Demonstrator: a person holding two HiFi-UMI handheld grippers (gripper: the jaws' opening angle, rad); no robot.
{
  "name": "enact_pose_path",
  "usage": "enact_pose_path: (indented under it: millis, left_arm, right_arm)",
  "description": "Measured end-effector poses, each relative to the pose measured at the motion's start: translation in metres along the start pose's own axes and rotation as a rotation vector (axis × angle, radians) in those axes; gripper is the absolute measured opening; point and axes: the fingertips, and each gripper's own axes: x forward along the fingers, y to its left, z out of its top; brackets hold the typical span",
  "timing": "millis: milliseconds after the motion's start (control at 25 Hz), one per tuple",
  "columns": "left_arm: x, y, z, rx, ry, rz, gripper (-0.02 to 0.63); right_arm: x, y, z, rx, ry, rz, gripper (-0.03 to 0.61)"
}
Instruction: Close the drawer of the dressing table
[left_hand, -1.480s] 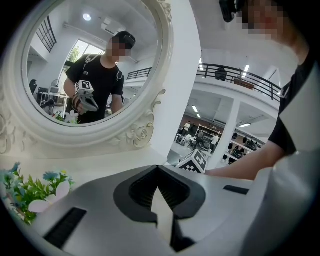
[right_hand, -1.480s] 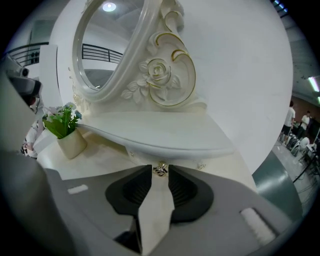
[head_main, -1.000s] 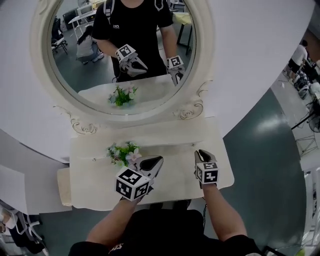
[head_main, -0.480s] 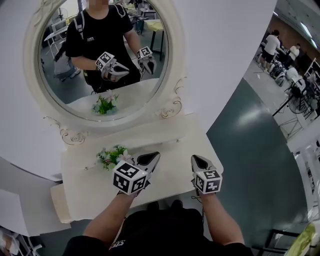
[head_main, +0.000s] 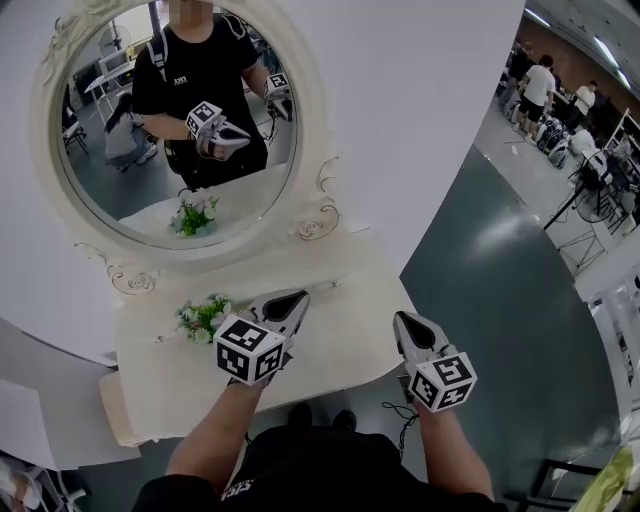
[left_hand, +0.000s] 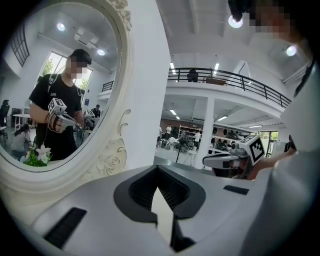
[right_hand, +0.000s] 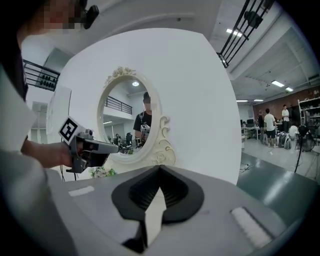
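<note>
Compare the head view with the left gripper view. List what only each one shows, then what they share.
Head view only: the real flower bunch standing on the dressing table top. The left gripper view catches only its reflection.
Left gripper view only: an upper balcony with a dark railing, and ceiling lights.
Both: the oval mirror with the person's reflection, the left claw and the right claw. The left gripper view shows the left claw's jaws together with nothing between them.
</note>
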Motion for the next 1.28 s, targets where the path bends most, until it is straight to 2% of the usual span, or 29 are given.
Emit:
enact_pose_path:
  millis: [200, 320, 1280]
  left_arm:
    - [0.001, -0.003, 0.015, 0.021, -0.034, 0.040, 0.005]
    - [0.001, -0.004, 0.023, 0.029, -0.055, 0.058, 0.005]
    - [-0.008, -0.011, 0.023, 0.022, -0.077, 0.087, 0.005]
  right_arm:
    - [-0.025, -0.012, 0.038, 0.002, -0.112, -0.018, 0.009]
    - [-0.033, -0.017, 0.049, -0.010, -0.140, -0.005, 0.008]
    - [-0.028, -0.013, 0.051, -0.009, -0.145, 0.040, 0.008]
